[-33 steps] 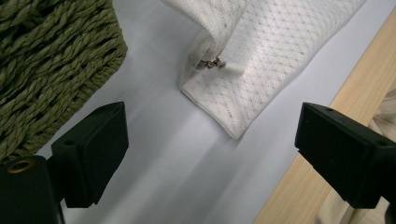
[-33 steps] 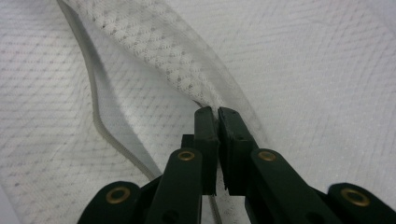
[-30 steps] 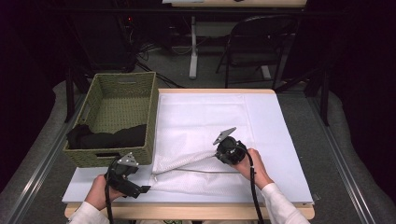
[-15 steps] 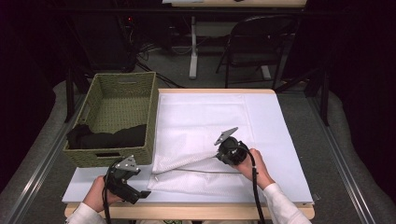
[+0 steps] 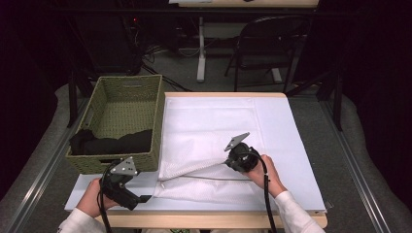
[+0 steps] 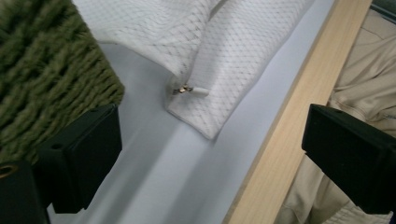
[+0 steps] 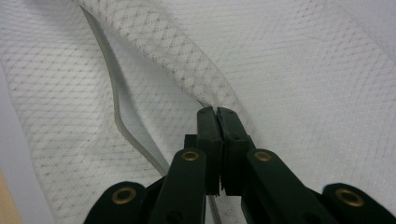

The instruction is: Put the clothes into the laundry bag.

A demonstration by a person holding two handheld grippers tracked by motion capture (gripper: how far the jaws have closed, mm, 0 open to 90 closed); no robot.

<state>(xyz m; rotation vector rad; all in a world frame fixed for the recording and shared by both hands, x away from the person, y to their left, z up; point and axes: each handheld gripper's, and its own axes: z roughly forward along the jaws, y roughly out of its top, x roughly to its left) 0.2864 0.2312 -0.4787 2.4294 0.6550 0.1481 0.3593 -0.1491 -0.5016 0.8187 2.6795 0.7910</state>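
— Grippers first: what does each one have?
— The right gripper [image 5: 232, 160] is clenched on a raised fold of the white mesh bag [image 5: 209, 131]; the left gripper [image 6: 210, 135] hangs spread wide, grasping nothing, above the bag's zipper pull [image 6: 187, 89].
— And the bag?
— Flat on the white table [image 5: 296, 145], just beside the green wicker basket [image 5: 126, 92] holding dark cloth [image 5: 109, 143].

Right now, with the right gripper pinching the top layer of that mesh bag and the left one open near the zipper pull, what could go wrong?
The right gripper pinches just a thin fold of the mesh laundry bag, so the netting might slip out or snag.

The left gripper stands open, the zipper pull ahead of it; the pull is small and could be missed.

The wicker basket sits close beside the left gripper and could get bumped.
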